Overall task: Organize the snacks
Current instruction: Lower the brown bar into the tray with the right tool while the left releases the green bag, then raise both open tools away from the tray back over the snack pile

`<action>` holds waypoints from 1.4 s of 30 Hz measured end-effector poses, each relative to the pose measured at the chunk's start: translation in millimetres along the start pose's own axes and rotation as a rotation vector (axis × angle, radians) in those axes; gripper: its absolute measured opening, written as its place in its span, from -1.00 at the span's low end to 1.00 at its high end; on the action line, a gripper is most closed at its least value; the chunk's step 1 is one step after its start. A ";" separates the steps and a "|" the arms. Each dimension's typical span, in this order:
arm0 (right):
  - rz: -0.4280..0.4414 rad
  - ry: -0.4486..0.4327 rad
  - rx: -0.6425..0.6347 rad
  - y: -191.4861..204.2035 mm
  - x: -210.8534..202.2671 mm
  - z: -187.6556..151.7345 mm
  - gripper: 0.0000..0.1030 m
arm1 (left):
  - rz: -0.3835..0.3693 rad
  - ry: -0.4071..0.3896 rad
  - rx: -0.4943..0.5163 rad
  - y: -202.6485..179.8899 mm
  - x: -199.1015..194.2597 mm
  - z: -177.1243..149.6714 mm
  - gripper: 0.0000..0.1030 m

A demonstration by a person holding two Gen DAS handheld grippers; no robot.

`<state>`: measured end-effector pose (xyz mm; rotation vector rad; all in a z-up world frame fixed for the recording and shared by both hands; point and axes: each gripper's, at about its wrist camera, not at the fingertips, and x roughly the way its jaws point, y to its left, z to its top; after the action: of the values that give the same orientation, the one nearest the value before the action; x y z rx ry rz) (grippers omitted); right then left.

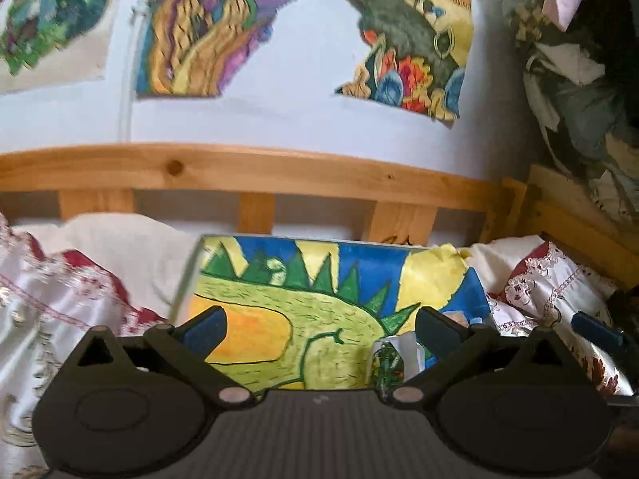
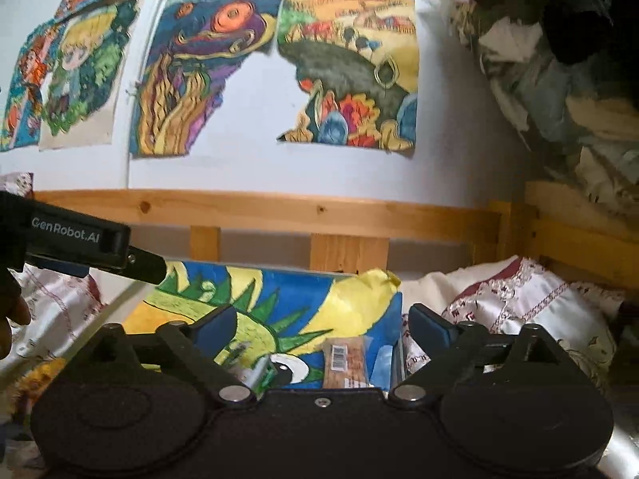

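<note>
We hold both the left gripper (image 1: 321, 325) and the right gripper (image 2: 321, 325) spread wide, empty. A snack bar (image 2: 346, 363) and a green wrapped snack (image 1: 386, 367) lie on the painted board's (image 1: 279, 303) near edge, probably awaiting sorting.

Drawings (image 2: 347, 68) above wooden bedframe (image 2: 279, 209)

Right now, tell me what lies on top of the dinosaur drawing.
A brown snack bar with a barcode and a small green-patterned wrapped snack lie on the dinosaur drawing. Both claws hide its near edge, so anything there cannot be seen.
</note>
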<state>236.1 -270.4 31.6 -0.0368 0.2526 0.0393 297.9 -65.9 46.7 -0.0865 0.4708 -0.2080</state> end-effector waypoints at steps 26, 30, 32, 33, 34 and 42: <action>0.140 -0.055 -0.025 40.6 -120.0 13.6 0.99 | 0.196 0.001 -0.049 43.0 -149.2 -85.2 0.99; 0.160 -0.045 -0.039 48.1 -137.8 12.5 0.99 | 0.198 0.050 -0.079 42.9 -154.7 -106.5 0.99; 0.168 -0.031 -0.044 51.2 -144.5 10.4 0.99 | 0.196 0.069 -0.080 41.9 -156.9 -114.8 0.99; 0.172 -0.021 -0.044 52.6 -147.9 8.7 0.99 | 0.194 0.078 -0.076 40.8 -157.8 -118.3 0.99; 0.177 -0.008 -0.045 53.5 -150.7 6.8 0.99 | 0.189 0.089 -0.070 39.1 -159.0 -122.1 0.99; 0.202 0.157 -0.087 56.8 -159.7 -8.9 0.99 | 0.168 0.157 -0.036 25.8 -156.6 -137.4 0.99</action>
<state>76.9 -219.5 61.2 -0.1015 0.4108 0.2486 103.2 -11.3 -9.6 -0.0660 0.6352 -0.0410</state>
